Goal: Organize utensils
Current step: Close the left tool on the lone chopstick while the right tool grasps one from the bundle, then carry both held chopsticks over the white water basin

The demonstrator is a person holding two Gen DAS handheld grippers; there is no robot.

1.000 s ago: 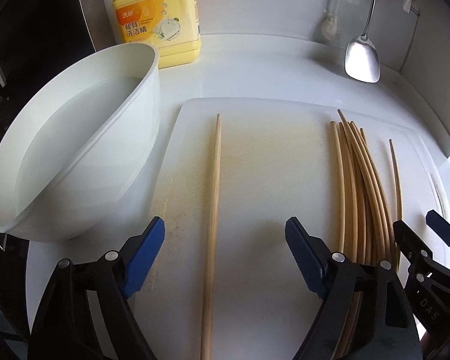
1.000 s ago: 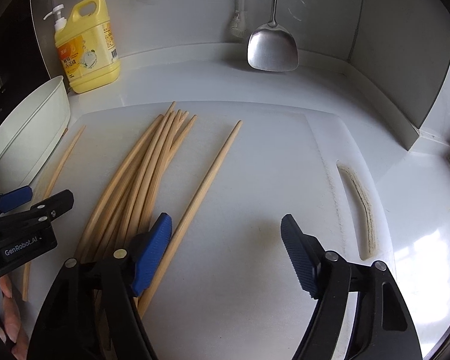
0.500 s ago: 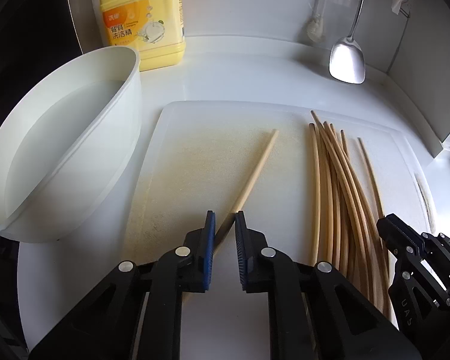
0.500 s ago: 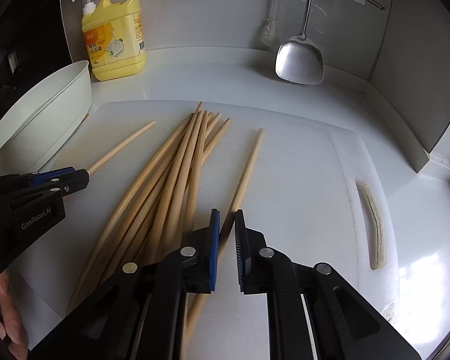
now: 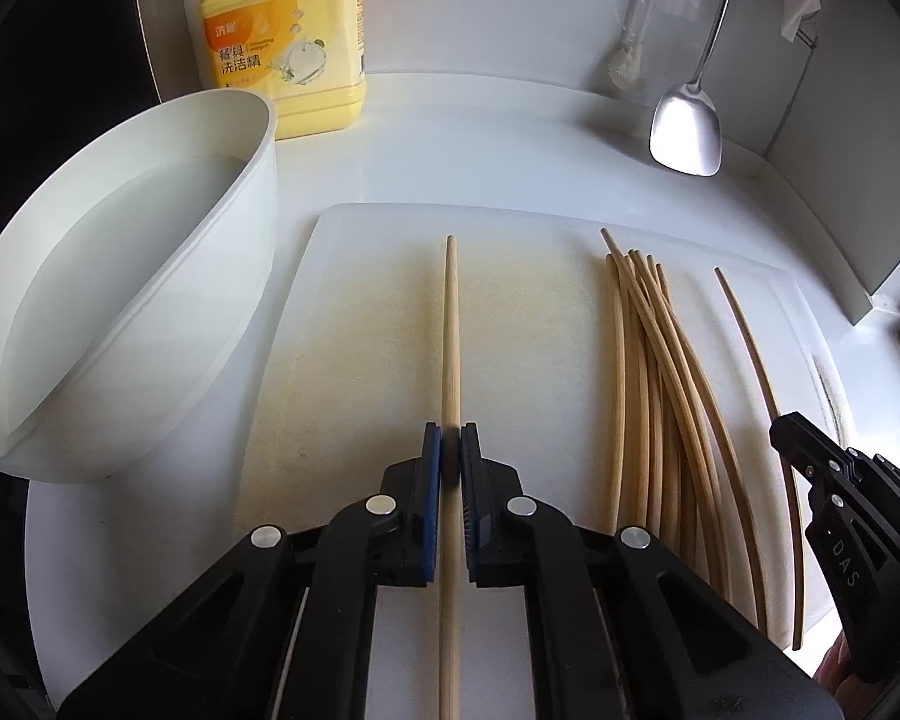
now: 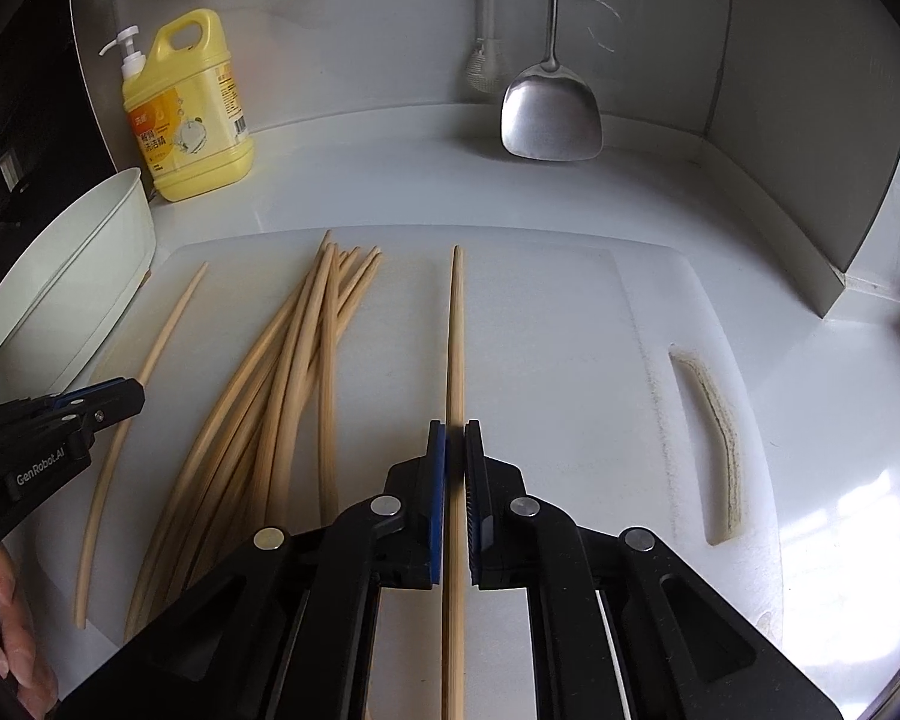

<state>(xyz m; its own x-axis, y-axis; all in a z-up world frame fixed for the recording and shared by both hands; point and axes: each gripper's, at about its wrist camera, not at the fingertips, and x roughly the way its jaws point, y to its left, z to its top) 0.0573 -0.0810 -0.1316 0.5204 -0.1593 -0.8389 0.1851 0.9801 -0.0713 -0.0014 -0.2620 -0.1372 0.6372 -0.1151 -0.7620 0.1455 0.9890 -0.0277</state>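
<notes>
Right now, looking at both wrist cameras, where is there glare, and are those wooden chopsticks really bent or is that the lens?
Right wrist view: bright window glare on the white counter at lower right. Left wrist view: even light, a soft sheen on the steel spatula. In both, the loose pile of wooden chopsticks bows near the frame edges, while each centred chopstick looks straight, so fisheye distortion seems likely.

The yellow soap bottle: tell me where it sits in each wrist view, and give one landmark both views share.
Left wrist view: the yellow soap bottle stands at the top, left of centre, behind the white basin.
Right wrist view: the bottle stands in the upper left, against the back wall, beyond the basin.
Shared landmark: the metal spatula hanging at the back wall, to the right of the bottle in both views.
</notes>
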